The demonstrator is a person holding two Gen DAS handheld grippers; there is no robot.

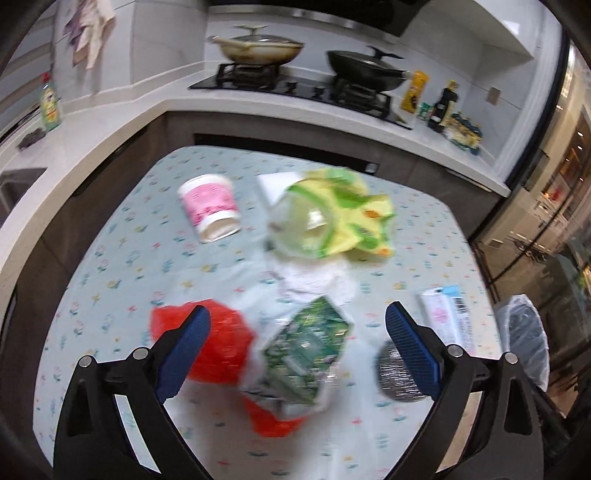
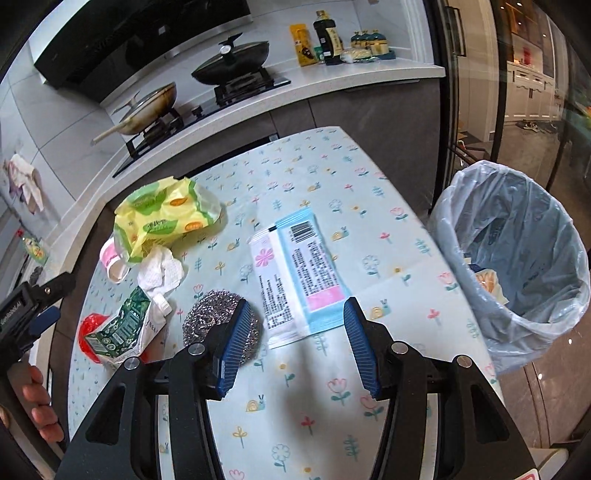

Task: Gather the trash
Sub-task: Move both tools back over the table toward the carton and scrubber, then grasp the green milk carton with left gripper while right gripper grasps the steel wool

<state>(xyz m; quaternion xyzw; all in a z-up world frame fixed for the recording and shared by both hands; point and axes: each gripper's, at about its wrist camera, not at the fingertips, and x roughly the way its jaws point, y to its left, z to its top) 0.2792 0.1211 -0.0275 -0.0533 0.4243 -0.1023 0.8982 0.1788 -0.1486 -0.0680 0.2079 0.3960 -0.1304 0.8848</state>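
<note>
Both grippers are seen spread wide, nothing between the blue pads: left gripper [image 1: 297, 325], right gripper [image 2: 293, 319].

Trash counted on the table [image 2: 317, 417], one of each:
- pink-and-white paper cup [image 1: 210, 208], lying on its side, far left
- yellow-green snack bag [image 2: 162, 218], far side; in the blurred left view a clear round lid [image 1: 301, 227] is seen against it
- crumpled white tissue [image 2: 160, 273], just near of the bag
- green printed pouch [image 2: 123, 328], lying on a red plastic bag [image 1: 218, 347], near left
- steel wool scrubber [image 2: 218, 321], partly hidden behind the right gripper's left finger
- blue-white wipes pack [image 2: 299, 280], flat, barcode up, centre right

One trash bin [image 2: 517, 266] with a pale plastic liner is placed off the table's right edge; a few scraps are seen inside, not identifiable.

The pouch and red bag lie between the left gripper's fingers in its view, contact not confirmed. The scrubber lies just beside the wipes pack.

Surroundings: two lidded pans on the stove [image 2: 207, 96] on the far counter, bottles [image 2: 325, 37] to its right, cloths hung on the wall [image 1: 88, 33], far left.
</note>
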